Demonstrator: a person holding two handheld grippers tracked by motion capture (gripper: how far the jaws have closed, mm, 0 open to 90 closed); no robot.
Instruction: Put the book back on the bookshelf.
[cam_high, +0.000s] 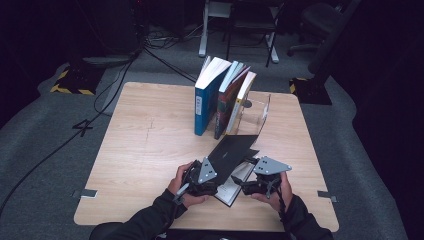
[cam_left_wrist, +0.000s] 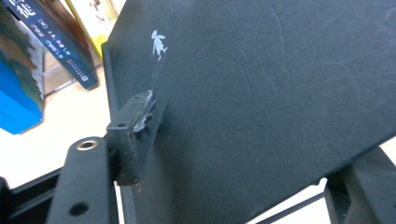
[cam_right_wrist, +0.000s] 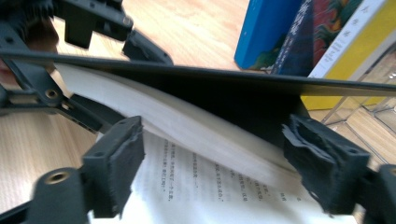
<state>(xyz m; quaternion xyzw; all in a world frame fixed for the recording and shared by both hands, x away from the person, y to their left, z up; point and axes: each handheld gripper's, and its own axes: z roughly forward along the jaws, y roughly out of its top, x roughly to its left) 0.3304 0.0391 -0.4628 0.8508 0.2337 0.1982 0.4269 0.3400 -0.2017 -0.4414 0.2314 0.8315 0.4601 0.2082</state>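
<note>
From the high view, the black book (cam_high: 231, 159) lies open in the lower middle of the frame, near the person's edge of the wooden table (cam_high: 150, 150), with its dark cover propped up at a slant, probably so the pages underneath stay exposed. The left gripper (cam_high: 202, 177) sits at the cover's lower left edge and looks like the thing keeping it raised, while the right gripper (cam_high: 250, 186) rests low on the other side, by the white pages. Both forearms come in from the bottom edge, hands close together and angled inward. Further up the frame, a row of standing books (cam_high: 222, 97) leans against a clear bookend (cam_high: 257, 112), well apart from the open one. In the left gripper view, the cover fills most of the frame as a big dark slab, and one black pad (cam_left_wrist: 133, 135) presses flat on its face at centre left; the opposite jaw hides behind it, so this claw seems clamped on the cover. In the right gripper view, the jaws stand wide with nothing between them, hovering just over the printed page (cam_right_wrist: 196, 186) at the bottom, with the lifted cover running across the upper half like a roof.
</note>
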